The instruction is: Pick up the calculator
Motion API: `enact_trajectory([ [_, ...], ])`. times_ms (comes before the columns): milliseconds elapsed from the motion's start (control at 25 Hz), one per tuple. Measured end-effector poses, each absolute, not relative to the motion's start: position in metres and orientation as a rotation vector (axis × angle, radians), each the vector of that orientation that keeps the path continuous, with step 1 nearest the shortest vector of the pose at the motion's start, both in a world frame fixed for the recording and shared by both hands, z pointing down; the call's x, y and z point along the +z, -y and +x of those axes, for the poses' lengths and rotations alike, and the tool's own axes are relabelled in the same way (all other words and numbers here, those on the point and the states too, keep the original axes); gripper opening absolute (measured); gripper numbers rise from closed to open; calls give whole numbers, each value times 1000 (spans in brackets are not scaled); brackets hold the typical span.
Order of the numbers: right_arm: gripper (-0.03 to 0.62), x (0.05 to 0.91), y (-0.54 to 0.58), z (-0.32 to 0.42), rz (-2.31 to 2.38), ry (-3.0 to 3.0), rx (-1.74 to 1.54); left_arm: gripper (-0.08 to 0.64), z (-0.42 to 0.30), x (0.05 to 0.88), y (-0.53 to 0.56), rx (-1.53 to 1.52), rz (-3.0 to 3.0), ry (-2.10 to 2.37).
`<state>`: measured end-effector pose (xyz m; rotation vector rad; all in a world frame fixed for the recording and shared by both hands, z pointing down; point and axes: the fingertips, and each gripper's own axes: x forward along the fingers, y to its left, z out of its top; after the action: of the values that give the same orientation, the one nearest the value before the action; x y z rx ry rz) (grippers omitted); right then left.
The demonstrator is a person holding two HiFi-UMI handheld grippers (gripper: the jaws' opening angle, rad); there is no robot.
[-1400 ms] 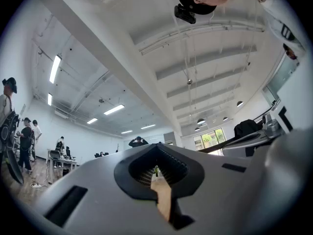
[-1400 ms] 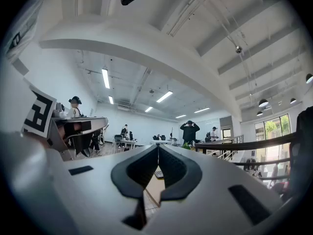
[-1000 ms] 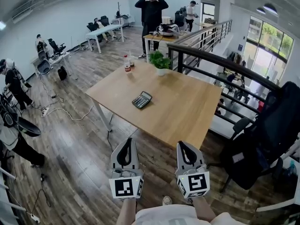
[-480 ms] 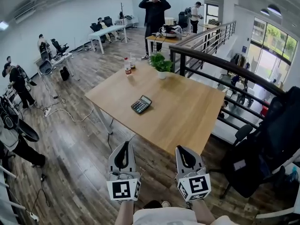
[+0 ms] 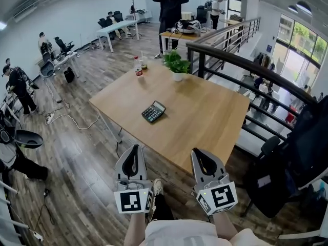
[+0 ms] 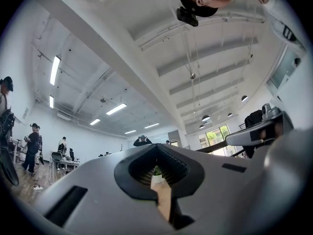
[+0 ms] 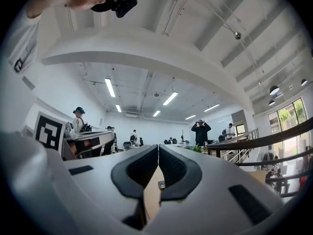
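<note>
Left tongs [image 5: 135, 150]: jaws together, empty.
Right tongs [image 5: 201, 154]: jaws together, empty.
Calculator [image 5: 154, 111]: dark, flat, askew; 12 o'clock of both tongs, well apart.
Bench [image 5: 210, 117]: pale wood, potted plant [image 5: 177, 65] at far edge.
Room: open office, plank floor [image 5: 77, 152].

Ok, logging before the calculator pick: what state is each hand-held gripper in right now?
Left hand-held gripper: closed, holding nothing.
Right hand-held gripper: closed, holding nothing.

Potted plant [image 5: 177, 65], bottle [image 5: 138, 67], perhaps cup [image 5: 145, 63], on table [image 5: 205, 117] far edge.
</note>
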<state>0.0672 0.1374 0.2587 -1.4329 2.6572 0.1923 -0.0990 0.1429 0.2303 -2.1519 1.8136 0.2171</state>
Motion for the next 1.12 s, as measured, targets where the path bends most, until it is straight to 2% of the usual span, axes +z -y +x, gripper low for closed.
enact_trajectory([
  [400, 21, 226, -17, 52, -1505, -2591, 274, 9, -127, 224, -21, 260, -2189, -1783],
  [720, 21, 191, 115, 17, -1571, -2556, 355, 9, -177, 190, 102, 243, -2192, -1726],
  [1120, 21, 198, 215, -8, -1650, -2568, 357, 9, -202, 183, 230, 210, -2255, -1627],
])
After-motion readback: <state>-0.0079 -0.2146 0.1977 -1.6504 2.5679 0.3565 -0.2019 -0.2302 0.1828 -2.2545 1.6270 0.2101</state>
